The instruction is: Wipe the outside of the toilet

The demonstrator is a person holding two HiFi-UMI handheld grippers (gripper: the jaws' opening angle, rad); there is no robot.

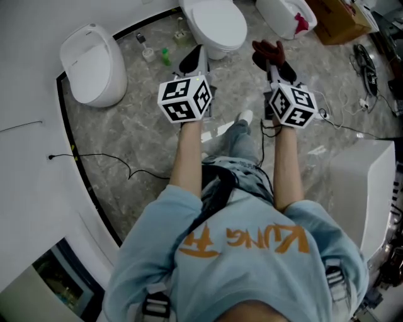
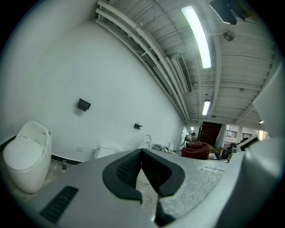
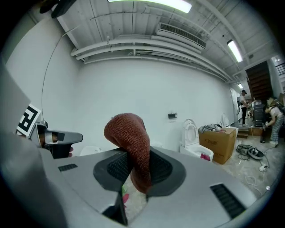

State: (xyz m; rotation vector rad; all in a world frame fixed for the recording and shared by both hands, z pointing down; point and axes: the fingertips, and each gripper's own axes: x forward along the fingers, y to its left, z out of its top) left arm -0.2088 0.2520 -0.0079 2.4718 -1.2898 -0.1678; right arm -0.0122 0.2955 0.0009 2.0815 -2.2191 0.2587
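Note:
A white toilet [image 1: 216,24] stands at the top centre of the head view, just beyond both grippers. My left gripper [image 1: 196,55] points at its front; its jaws meet with nothing between them [image 2: 141,154]. My right gripper [image 1: 272,61] is shut on a dark red cloth [image 1: 267,49], which bulges above the jaws and hangs down between them [image 3: 132,147]. A second, rounded white toilet [image 1: 94,66] sits on the stone floor at the far left, also low at the left in the left gripper view [image 2: 24,158]. Neither gripper touches a toilet.
A third toilet [image 1: 286,16] with something red in its bowl and a cardboard box [image 1: 340,19] stand at the back right. Small bottles [image 1: 165,56] sit by the wall. Cables [image 1: 94,157] trail over the floor. A white fixture [image 1: 371,182] stands at the right. People [image 3: 242,107] stand far off.

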